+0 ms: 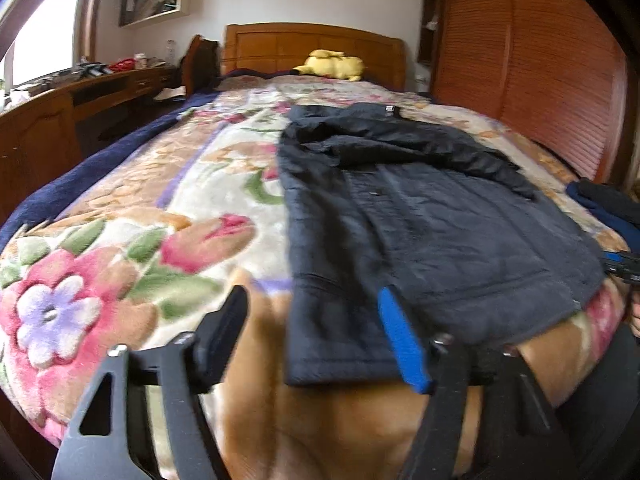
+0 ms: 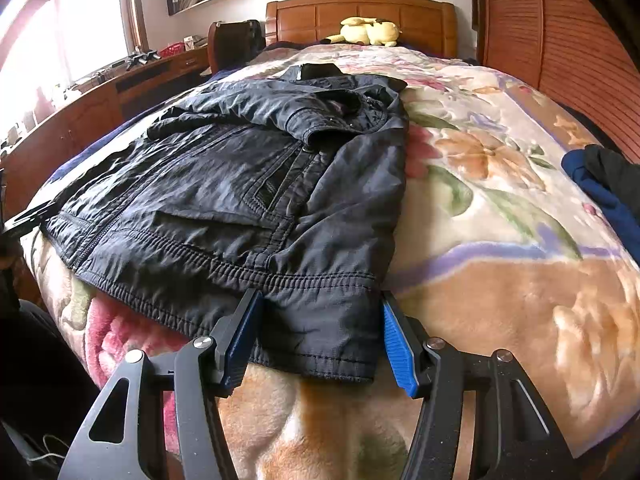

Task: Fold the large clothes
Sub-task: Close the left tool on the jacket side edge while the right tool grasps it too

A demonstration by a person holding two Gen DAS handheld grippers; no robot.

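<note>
A dark padded jacket (image 1: 420, 220) (image 2: 240, 180) lies flat on the floral blanket (image 1: 120, 260) (image 2: 500, 200), collar toward the headboard and one sleeve folded across its chest. My left gripper (image 1: 313, 294) is open at the jacket's near left corner. That corner lies between the jaws, and the black left finger (image 1: 228, 328) stands clear of the cloth. My right gripper (image 2: 320, 296) is open at the near right corner, with the elastic hem between its blue pads (image 2: 400, 348). Each view shows the other gripper at its edge (image 1: 622, 266) (image 2: 28, 216).
A yellow plush toy (image 1: 332, 65) (image 2: 368, 32) rests by the wooden headboard (image 1: 312, 46). A heap of blue and dark clothes (image 1: 612, 208) (image 2: 608, 184) sits at the bed's right edge. A wooden desk (image 1: 80, 92) runs along the left, louvred wardrobe doors (image 1: 540, 80) along the right.
</note>
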